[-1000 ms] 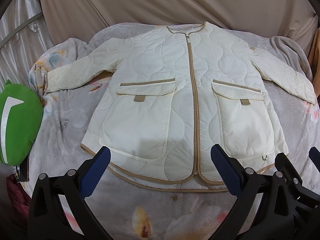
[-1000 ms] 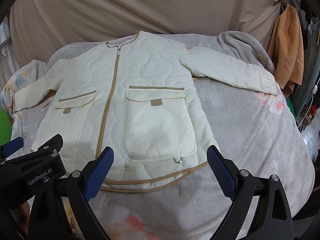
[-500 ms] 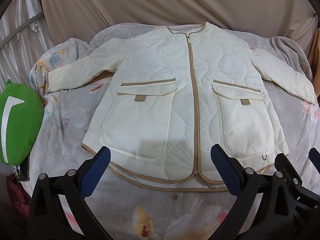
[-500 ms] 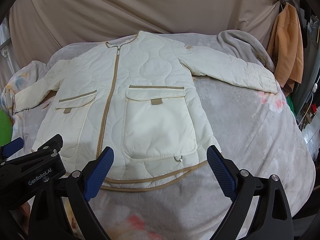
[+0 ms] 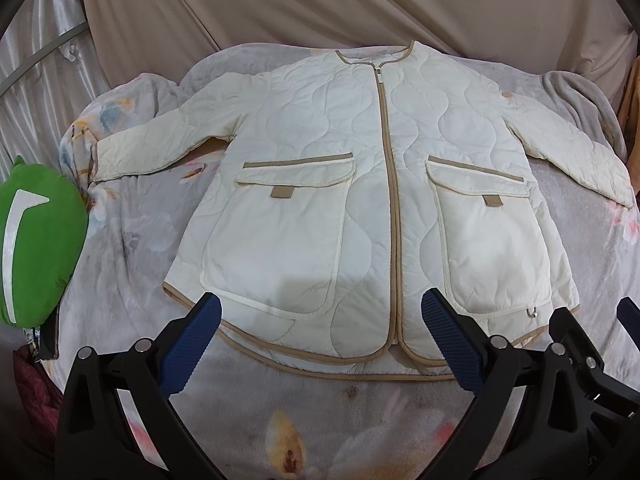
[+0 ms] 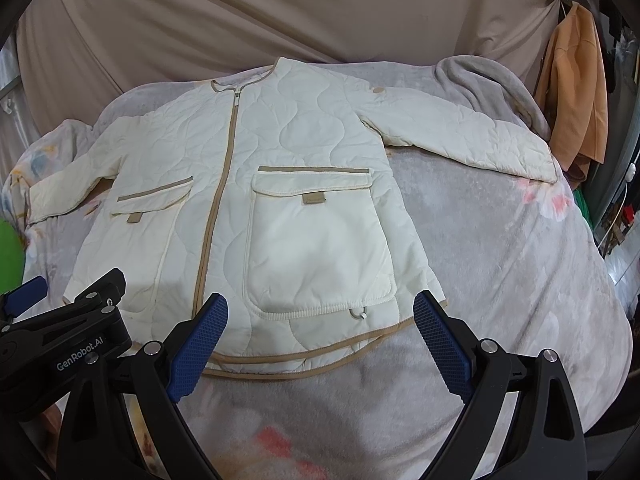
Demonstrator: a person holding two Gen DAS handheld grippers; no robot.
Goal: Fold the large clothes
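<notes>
A cream quilted jacket (image 5: 360, 184) with tan trim lies flat and face up on the bed, zipped, both sleeves spread out; it also shows in the right wrist view (image 6: 280, 184). My left gripper (image 5: 320, 328) is open and empty, hovering above the jacket's hem on the left half. My right gripper (image 6: 320, 328) is open and empty above the hem on the right half, under the right pocket (image 6: 320, 248). The left gripper's body (image 6: 60, 332) shows at the lower left of the right wrist view.
The bed carries a grey floral blanket (image 5: 132, 248). A green cushion (image 5: 36, 236) lies at its left edge. An orange garment (image 6: 576, 96) hangs at the right. A beige curtain (image 5: 320, 4) hangs behind the bed.
Both grippers have barely shifted; the jacket lies as before.
</notes>
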